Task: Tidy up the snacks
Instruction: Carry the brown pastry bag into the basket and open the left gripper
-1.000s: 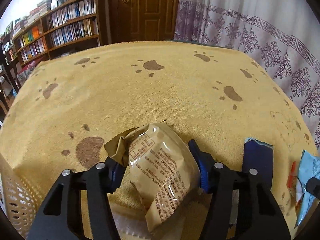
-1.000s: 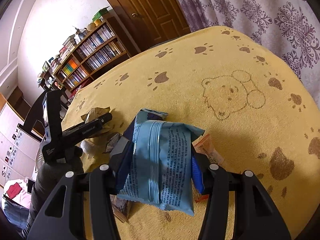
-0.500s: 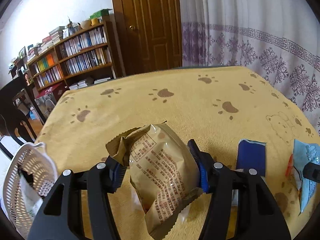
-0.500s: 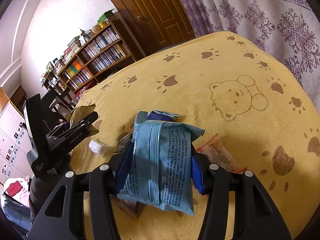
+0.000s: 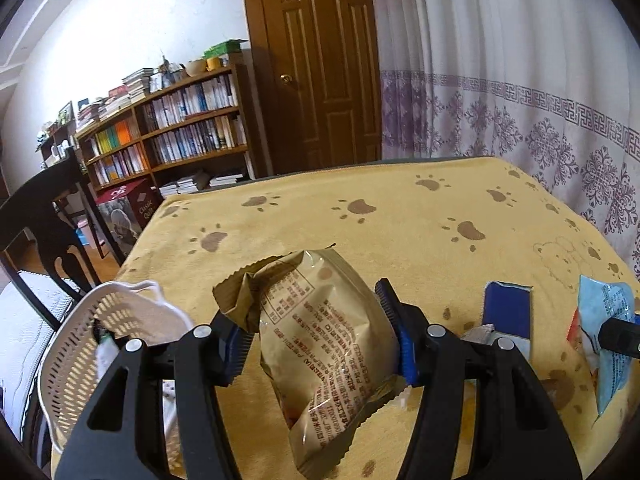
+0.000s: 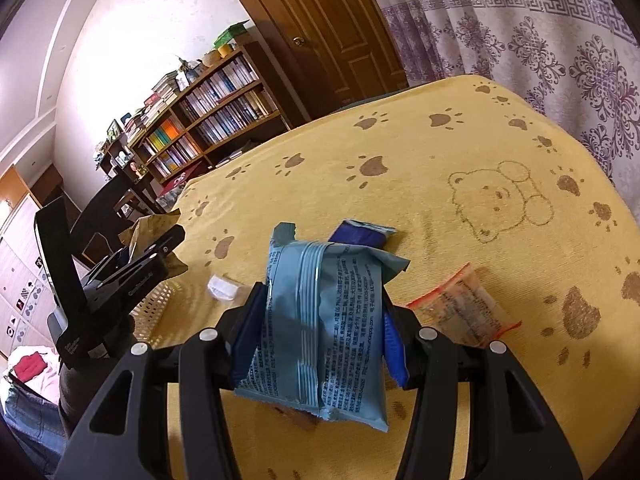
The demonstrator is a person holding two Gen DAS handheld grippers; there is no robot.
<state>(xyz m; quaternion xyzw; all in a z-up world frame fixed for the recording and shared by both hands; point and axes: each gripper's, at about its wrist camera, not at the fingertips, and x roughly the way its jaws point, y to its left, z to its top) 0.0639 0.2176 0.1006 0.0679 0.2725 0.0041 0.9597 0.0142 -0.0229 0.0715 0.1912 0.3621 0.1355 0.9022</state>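
Left wrist view: tan snack packet clamped in left gripper jaws, now lifted toward white basket; right gripper gripping blue packet above bench.

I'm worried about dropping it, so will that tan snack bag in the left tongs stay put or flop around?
The tan snack bag looks puffy and light. Its lower end hangs loose, so probably floppy. The glossy film may slip.
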